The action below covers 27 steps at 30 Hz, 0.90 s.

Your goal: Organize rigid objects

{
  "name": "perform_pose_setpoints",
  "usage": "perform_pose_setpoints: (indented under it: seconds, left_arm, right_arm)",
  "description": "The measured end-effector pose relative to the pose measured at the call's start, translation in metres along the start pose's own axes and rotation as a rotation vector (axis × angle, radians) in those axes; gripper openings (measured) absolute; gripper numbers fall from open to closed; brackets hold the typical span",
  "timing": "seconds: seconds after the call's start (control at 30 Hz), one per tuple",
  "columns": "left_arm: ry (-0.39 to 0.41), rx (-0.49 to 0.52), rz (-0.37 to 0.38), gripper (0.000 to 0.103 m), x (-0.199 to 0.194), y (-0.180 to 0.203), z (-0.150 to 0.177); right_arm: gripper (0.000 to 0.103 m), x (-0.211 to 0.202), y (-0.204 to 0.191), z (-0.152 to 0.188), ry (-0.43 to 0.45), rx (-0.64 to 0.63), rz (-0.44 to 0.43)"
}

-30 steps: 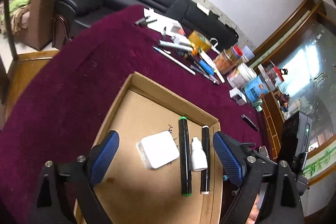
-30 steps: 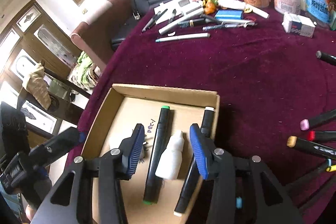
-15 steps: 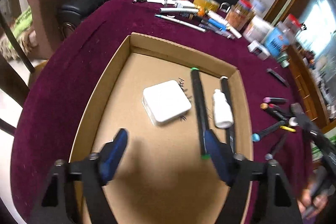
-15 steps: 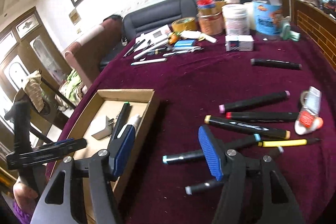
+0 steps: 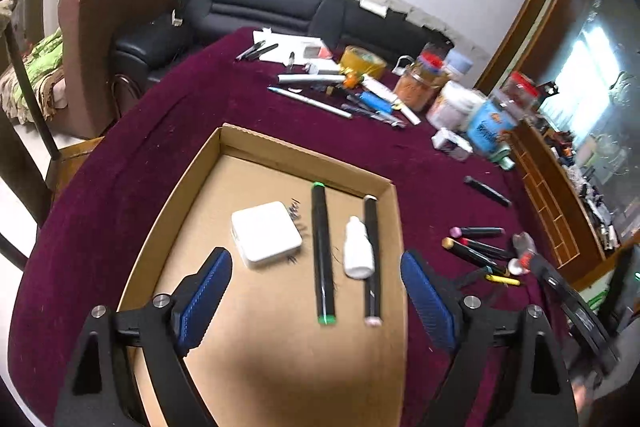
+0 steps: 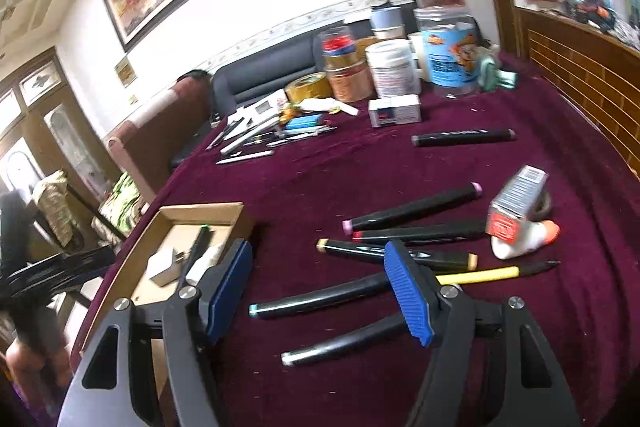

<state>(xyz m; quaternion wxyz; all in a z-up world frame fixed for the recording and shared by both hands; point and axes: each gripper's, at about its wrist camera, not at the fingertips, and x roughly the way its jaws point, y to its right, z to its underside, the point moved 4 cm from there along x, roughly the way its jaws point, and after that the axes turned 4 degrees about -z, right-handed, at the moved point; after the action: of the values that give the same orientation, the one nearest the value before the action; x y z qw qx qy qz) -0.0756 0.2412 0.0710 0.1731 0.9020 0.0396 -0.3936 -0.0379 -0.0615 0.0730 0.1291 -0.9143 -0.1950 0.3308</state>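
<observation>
right gripper [image 6: 324,289] wide open, empty, above teal-capped black marker [image 6: 320,297] | left gripper [image 5: 316,287] wide open, empty, over shallow cardboard box [image 5: 192,171] | right moved off box

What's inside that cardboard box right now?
In the cardboard box lie a white adapter, a green-tipped marker, a small white bottle and a second marker. The box's near end is out of view.

Bright daylight from window [image 5: 592,67], fisheye bending at edges, soft motion blur, shadow in cardboard box [image 5: 280,367].
</observation>
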Motion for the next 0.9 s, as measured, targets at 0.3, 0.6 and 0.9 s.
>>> perform_pose_setpoints:
  seconds: [0.3,0.6,0.9]
  left_arm:
    - [0.054,-0.098,-0.03,0.09,-0.031,-0.02,0.022]
    - [0.026,-0.051,0.011,0.092,-0.024,0.008,0.031]
    - [0.058,-0.012,0.005,0.092,-0.027,0.03,0.019]
  right_arm:
    - [0.069,-0.019,-0.004,-0.069,0.07,0.069,-0.122]
    - [0.089,-0.031,-0.001,-0.036,0.099,-0.152,0.036]
    - [0.089,-0.047,0.137,-0.048,0.182,0.165,0.162]
